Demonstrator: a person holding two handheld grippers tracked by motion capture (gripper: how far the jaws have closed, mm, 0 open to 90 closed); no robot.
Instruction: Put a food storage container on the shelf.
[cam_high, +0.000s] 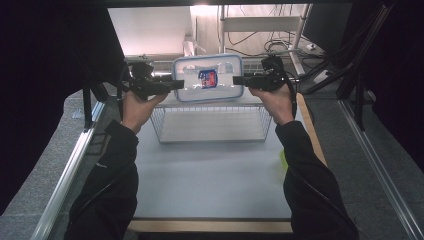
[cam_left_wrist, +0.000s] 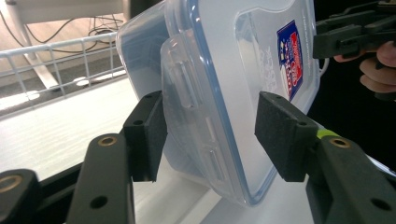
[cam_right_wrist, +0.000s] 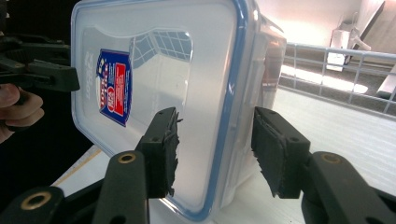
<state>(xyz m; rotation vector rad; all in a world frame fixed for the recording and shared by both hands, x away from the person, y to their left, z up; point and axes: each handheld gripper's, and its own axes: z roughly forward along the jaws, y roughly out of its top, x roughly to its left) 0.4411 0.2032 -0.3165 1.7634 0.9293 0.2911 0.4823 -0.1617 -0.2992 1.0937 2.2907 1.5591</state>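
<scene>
lidded box (cam_high: 207, 78) tilted over wire basket (cam_high: 212, 125); left hand-held gripper (cam_high: 181, 84) loose astride edge, right hand-held gripper (cam_high: 236, 80) clamps it.

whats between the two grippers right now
A clear plastic container with a blue-rimmed lid, tilted on edge above the wire basket. The high view shows the left gripper and right gripper at its opposite ends.

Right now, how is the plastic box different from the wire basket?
The plastic box has solid, cloudy walls and a blue-edged lid; the wire basket is open white mesh. The box is tipped up on edge; the basket sits flat on the table. Both are rectangular.
</scene>
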